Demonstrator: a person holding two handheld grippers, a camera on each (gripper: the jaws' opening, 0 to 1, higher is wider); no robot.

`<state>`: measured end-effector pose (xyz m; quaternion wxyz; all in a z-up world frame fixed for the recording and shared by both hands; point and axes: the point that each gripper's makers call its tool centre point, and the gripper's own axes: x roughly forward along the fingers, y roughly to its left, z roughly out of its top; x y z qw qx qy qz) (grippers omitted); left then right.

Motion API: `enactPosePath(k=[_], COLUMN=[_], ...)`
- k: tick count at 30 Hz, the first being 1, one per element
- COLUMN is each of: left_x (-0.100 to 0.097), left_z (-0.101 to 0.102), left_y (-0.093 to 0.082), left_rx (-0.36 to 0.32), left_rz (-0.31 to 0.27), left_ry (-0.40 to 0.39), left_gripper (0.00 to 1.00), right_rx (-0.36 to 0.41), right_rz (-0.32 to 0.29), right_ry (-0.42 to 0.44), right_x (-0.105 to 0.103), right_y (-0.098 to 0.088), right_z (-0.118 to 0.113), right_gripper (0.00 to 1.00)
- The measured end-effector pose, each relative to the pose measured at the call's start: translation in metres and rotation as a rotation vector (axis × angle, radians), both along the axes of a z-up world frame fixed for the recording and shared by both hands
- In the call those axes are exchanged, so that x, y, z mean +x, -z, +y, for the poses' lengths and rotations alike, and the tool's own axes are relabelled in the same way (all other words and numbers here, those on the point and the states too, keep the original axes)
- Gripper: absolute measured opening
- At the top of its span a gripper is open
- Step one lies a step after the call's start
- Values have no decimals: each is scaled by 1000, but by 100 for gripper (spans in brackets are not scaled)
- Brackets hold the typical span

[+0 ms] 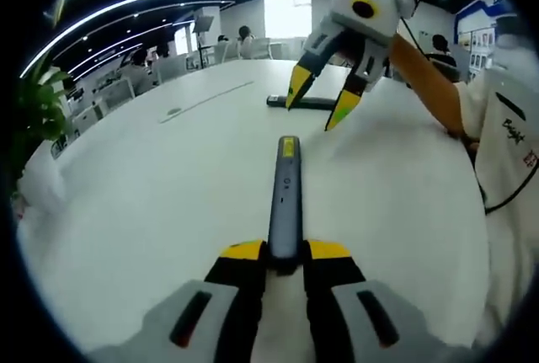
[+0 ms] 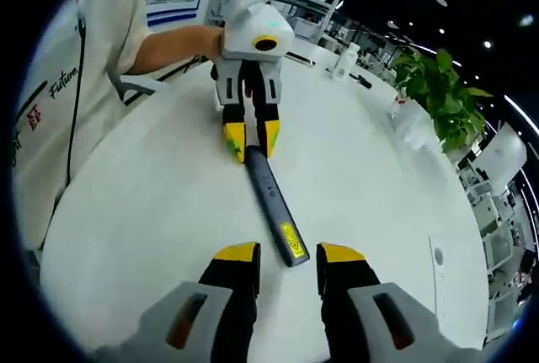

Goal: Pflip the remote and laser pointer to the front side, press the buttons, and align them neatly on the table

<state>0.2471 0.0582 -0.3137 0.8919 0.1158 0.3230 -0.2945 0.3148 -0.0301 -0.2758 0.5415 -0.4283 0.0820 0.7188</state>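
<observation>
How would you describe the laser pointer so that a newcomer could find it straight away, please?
Start at the big white table. Near its middle lies the laser pointer, a slim dark grey stick, one end clamped in the left gripper. It has a yellow label at its free end, whereas the flat black remote lies farther off under the open right gripper.

Left claw (image 1: 285, 260) low over the counter, jaws closed on one end of the laser pointer (image 1: 285, 194), yellow fingertips (image 1: 242, 250) flanking it. Right claw (image 2: 289, 253) jaws parted, hanging just above the pointer's other end, not gripping. Bare forearm (image 1: 425, 77) behind the right claw, angled down from the counter's far right edge.
</observation>
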Motion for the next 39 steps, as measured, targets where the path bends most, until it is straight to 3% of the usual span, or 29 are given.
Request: enactPosePath(k=[39], left_x=[-2], left_z=[-2], left_y=[0], left_rx=[10], left_rz=[13], left_ry=[36], left_gripper=[20], right_rx=[-35], right_rz=[10], right_ry=[-11], right_x=[3], right_y=[20], right_z=[4], right_gripper=[26])
